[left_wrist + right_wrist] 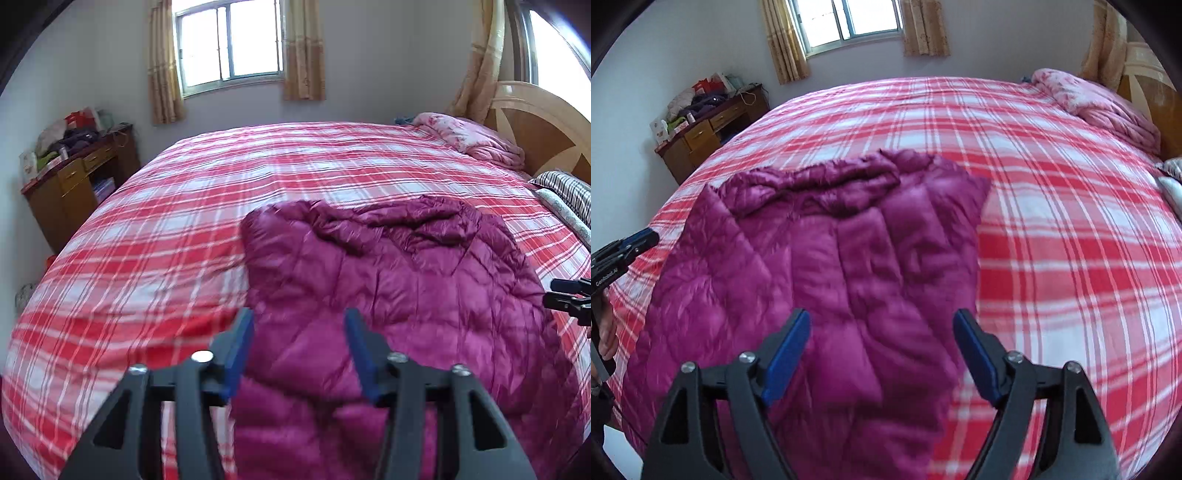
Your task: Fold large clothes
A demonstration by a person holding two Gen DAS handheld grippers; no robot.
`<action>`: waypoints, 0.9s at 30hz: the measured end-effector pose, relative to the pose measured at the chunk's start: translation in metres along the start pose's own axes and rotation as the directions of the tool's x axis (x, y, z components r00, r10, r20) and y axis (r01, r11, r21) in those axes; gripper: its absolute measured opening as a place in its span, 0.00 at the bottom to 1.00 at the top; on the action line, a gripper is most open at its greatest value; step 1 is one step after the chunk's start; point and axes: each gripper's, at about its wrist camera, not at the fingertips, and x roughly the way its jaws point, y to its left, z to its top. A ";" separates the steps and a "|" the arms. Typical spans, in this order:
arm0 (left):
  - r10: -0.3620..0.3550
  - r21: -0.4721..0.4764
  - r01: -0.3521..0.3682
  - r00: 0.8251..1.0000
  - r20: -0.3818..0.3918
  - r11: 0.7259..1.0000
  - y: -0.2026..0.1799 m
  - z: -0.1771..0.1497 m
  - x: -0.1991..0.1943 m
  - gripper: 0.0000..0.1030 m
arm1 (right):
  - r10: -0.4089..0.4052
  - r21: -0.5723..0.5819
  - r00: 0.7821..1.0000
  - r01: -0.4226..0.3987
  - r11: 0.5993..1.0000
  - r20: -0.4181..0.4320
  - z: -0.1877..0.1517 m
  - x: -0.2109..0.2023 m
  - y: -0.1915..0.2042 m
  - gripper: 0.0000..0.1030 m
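Desk (77, 177) is seen at far left by the wall. L gripper (299, 325) is held w/ jaws apart, nothing gripped. Jacket (388, 295) is spread on bed (147, 240), below both. R gripper (881, 328) is held w/ jaws apart, nothing gripped

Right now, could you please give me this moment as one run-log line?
stage: between folds | jacket: lying on bed, partly folded | left gripper: open, empty, above jacket | right gripper: open, empty, above jacket
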 end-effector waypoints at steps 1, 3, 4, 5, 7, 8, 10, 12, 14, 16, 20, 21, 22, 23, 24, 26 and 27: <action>0.016 -0.010 -0.016 1.000 0.007 1.000 0.005 -0.018 -0.012 0.66 | -0.004 0.009 1.000 0.004 1.000 -0.002 -0.016 -0.009 -0.002 0.79; 0.025 -0.020 -0.025 1.000 -0.009 0.999 0.012 -0.056 -0.034 0.67 | -0.005 0.026 1.000 0.006 1.000 -0.006 -0.049 -0.028 -0.003 0.79; 0.024 -0.023 -0.025 0.999 -0.031 0.999 0.013 -0.074 -0.042 0.67 | -0.010 0.036 1.000 0.010 0.999 -0.006 -0.060 -0.034 -0.003 0.79; 0.018 -0.027 -0.019 0.999 -0.050 0.999 0.014 -0.087 -0.047 0.67 | -0.016 0.045 1.000 0.016 0.999 -0.005 -0.073 -0.041 -0.003 0.79; -0.017 -0.055 0.012 0.996 -0.091 0.998 0.018 -0.116 -0.058 0.68 | -0.027 0.057 1.000 0.027 0.998 -0.009 -0.096 -0.052 -0.002 0.79; -0.025 -0.068 0.018 0.993 -0.115 0.998 0.019 -0.129 -0.062 0.68 | -0.029 0.070 1.000 0.030 0.997 -0.012 -0.106 -0.056 -0.001 0.79; -0.028 -0.094 0.014 0.989 -0.146 0.996 0.020 -0.150 -0.067 0.68 | -0.012 0.090 0.999 0.015 0.996 -0.032 -0.123 -0.060 0.000 0.79; -0.036 -0.100 0.020 0.986 -0.160 0.995 0.017 -0.169 -0.074 0.68 | -0.017 0.099 0.999 0.022 0.995 -0.048 -0.140 -0.061 0.002 0.79; -0.015 -0.071 0.005 0.990 -0.140 0.997 0.008 -0.179 -0.085 0.68 | -0.028 0.094 0.999 0.031 0.995 -0.030 -0.152 -0.067 0.007 0.80; -0.025 -0.067 0.015 0.989 -0.144 0.998 0.002 -0.186 -0.089 0.68 | -0.016 0.104 0.999 0.019 0.994 -0.032 -0.164 -0.070 0.011 0.80; -0.033 -0.039 0.027 0.987 -0.157 0.999 -0.007 -0.190 -0.094 0.67 | 0.025 0.113 0.999 -0.019 0.993 -0.048 -0.179 -0.077 0.014 0.74; -0.059 -0.053 0.051 0.985 -0.161 0.997 -0.007 -0.192 -0.096 0.67 | 0.046 0.117 0.998 -0.040 0.992 -0.052 -0.181 -0.078 0.015 0.70; -0.075 -0.062 0.065 0.983 -0.169 0.996 -0.007 -0.193 -0.097 0.67 | 0.063 0.118 0.996 -0.056 0.991 -0.057 -0.185 -0.079 0.017 0.64; -0.080 -0.061 0.070 0.982 -0.172 0.996 -0.006 -0.195 -0.099 0.67 | 0.080 0.118 0.995 -0.072 0.990 -0.064 -0.187 -0.079 0.019 0.56; -0.091 -0.059 0.082 0.980 -0.178 0.995 -0.005 -0.197 -0.101 0.67 | 0.091 0.116 0.993 -0.082 0.990 -0.072 -0.190 -0.079 0.021 0.52; -0.114 -0.051 0.106 0.976 -0.185 0.993 -0.006 -0.201 -0.106 0.55 | 0.140 0.130 0.987 -0.129 0.983 -0.084 -0.192 -0.077 0.022 0.30; -0.122 -0.039 0.117 0.974 -0.193 0.992 -0.008 -0.203 -0.109 0.40 | 0.173 0.144 0.981 -0.160 0.977 -0.086 -0.193 -0.076 0.023 0.25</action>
